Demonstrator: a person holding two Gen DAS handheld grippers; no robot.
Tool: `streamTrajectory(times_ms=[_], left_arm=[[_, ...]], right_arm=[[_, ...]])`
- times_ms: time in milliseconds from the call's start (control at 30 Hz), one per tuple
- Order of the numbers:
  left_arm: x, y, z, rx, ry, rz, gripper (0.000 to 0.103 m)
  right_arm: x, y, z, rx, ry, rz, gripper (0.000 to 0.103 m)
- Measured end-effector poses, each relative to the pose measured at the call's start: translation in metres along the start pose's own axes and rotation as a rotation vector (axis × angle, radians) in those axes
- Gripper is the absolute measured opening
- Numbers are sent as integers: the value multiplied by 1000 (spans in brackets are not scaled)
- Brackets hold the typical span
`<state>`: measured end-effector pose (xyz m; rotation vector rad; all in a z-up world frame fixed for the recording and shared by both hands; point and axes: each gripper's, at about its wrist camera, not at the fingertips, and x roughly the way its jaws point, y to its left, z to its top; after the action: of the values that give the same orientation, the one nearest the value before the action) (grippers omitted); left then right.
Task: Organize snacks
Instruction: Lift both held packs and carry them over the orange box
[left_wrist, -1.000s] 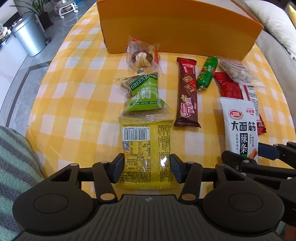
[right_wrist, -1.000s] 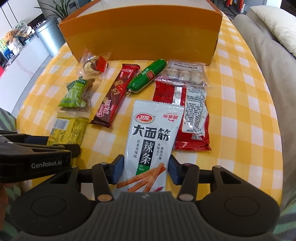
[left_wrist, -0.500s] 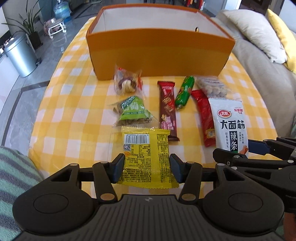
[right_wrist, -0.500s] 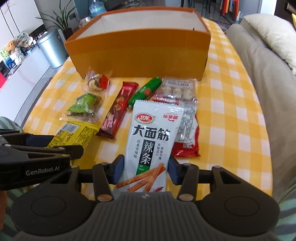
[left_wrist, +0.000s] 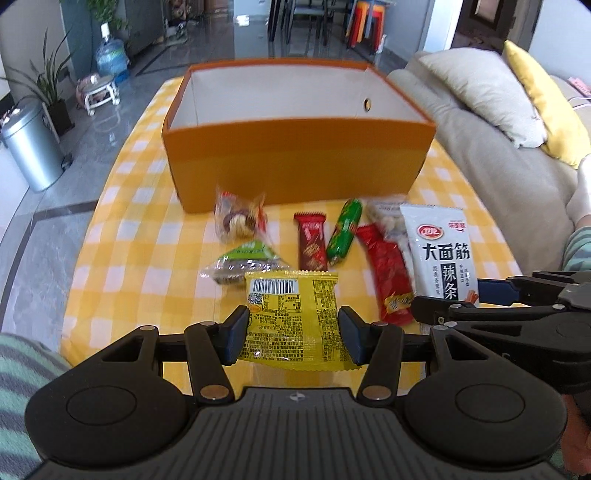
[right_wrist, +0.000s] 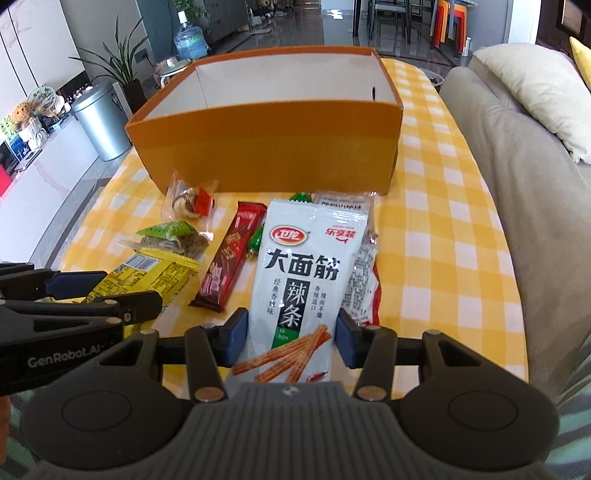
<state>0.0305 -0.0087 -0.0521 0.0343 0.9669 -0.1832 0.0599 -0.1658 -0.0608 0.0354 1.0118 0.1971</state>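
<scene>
The yellow packet (left_wrist: 293, 319) sits clamped between the fingers of the left gripper (left_wrist: 293, 334), gripped across its width near the lower end, its barcode end sticking out ahead of them; the white packet (right_wrist: 301, 280) is clamped the same way in the right gripper (right_wrist: 291, 334), fingers pressed on its two long edges near the bottom, the printed top reaching forward; both look lifted clear of the surface (right_wrist: 443, 258), though the lower seams are hidden behind the gripper bodies. Both are likely light, thin foil pouches, soft and crinkly, with a slick skin; held by the edges they can bow or slide, so a flatter hold lower across the sealed seam would probably be surer, and a hard squeeze may crush what is inside. Ahead of the fingers lie the rest: a brown bar (right_wrist: 231, 260), a green sausage (left_wrist: 345, 232), a red packet (left_wrist: 389, 273), a green packet (left_wrist: 245, 260), and a clear bag (left_wrist: 240, 221) of sweets; beyond them, further out from the fingertips, stands the orange box (left_wrist: 295, 162), open and seemingly empty, the likely place for them.
</scene>
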Motion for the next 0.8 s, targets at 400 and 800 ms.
streamTrajectory(times_ms=[400, 800], left_arm=[[-20, -2, 20, 57, -117, -34, 60], [-28, 13, 85, 83, -225, -40, 60]], right_arm=[[-10, -8, 16, 9, -34, 18, 47], [-19, -8, 83, -21, -81, 77, 47]])
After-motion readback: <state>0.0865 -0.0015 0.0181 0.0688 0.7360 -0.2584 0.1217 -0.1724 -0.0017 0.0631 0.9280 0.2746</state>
